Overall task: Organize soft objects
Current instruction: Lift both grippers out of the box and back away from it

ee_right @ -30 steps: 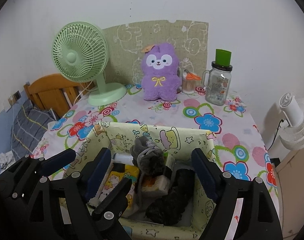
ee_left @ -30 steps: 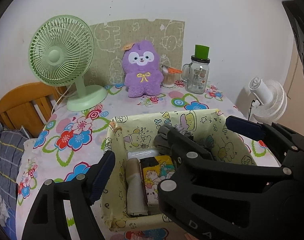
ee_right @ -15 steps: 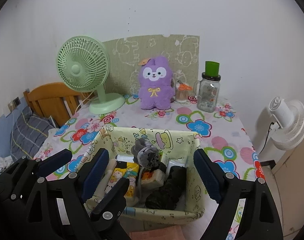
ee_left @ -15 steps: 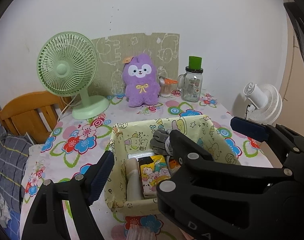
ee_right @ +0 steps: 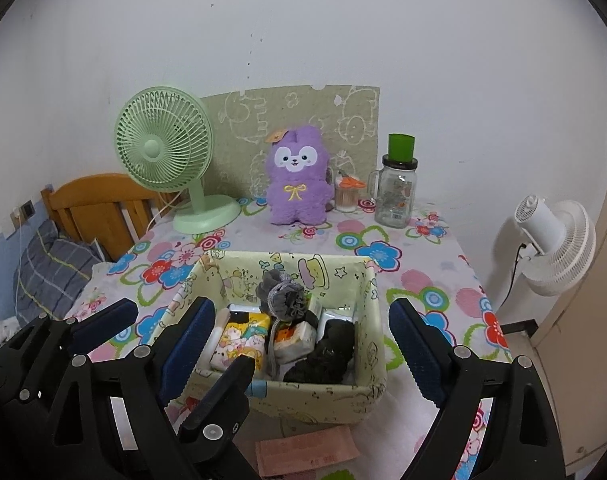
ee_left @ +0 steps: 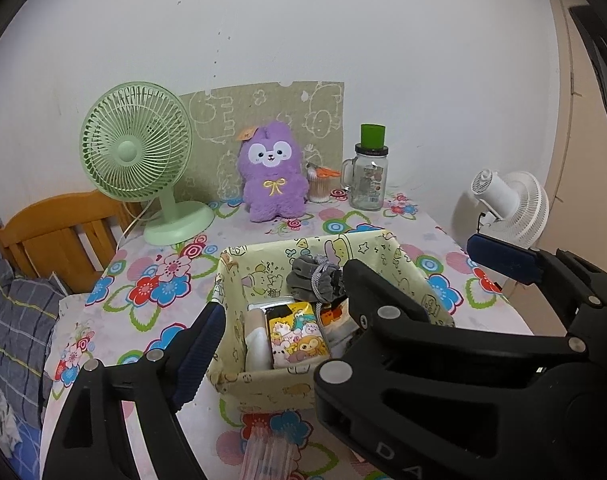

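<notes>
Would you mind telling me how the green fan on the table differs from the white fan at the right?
The green fan stands on the floral table beside the purple plush; the white fan sits off the table's right edge, lower down. The green fan shows its grille front; the white fan shows its motor housing, facing away. Both have round, ribbed grilles and a cord.

A home bedroom: wooden bed frame (ee_right: 99, 204), plaid pillow (ee_right: 51, 268), floral tablecloth (ee_right: 423, 280), plush toy (ee_right: 297, 178).
</notes>
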Demonstrator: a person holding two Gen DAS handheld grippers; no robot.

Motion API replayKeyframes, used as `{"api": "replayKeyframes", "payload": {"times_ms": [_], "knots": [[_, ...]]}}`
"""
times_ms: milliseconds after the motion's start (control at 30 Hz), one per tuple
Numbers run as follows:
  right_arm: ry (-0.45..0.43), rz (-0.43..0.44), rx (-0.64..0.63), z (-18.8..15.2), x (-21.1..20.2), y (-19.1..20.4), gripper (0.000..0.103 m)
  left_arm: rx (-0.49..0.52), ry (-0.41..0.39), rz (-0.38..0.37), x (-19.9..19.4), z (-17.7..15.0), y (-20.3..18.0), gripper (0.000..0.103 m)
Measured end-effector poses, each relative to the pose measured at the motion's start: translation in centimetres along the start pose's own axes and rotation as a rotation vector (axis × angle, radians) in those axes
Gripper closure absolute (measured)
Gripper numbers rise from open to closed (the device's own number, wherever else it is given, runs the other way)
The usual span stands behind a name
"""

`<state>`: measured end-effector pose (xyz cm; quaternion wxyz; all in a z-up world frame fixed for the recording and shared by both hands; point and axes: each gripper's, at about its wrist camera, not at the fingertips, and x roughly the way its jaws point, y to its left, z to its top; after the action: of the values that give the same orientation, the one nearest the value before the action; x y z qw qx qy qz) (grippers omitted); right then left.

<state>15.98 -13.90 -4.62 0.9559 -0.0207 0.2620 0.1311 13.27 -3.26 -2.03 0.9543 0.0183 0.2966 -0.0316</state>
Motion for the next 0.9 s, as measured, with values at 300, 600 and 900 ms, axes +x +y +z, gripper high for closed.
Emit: {"api": "replayKeyframes", "payload": {"times_ms": [300, 600, 900], "knots": [[-0.018, -0.002, 0.002, -0.8, -1.7, 0.3, 0.012, 0.004, -0.021, 0.000, -1.8, -0.8, -0.4, 0.017], [-0.036, -0.005, 0.007, -1.8, -3.7, 0.5, 0.012, 0.007, -0.039, -0.003, -3.4, -1.6, -0.7, 0.017], [-0.050, -0.004, 0.000, -2.7, -5.4, 1.0, 0.011, 0.009, -0.057, 0.003, -5.3, -2.6, -0.9, 0.017]]}}
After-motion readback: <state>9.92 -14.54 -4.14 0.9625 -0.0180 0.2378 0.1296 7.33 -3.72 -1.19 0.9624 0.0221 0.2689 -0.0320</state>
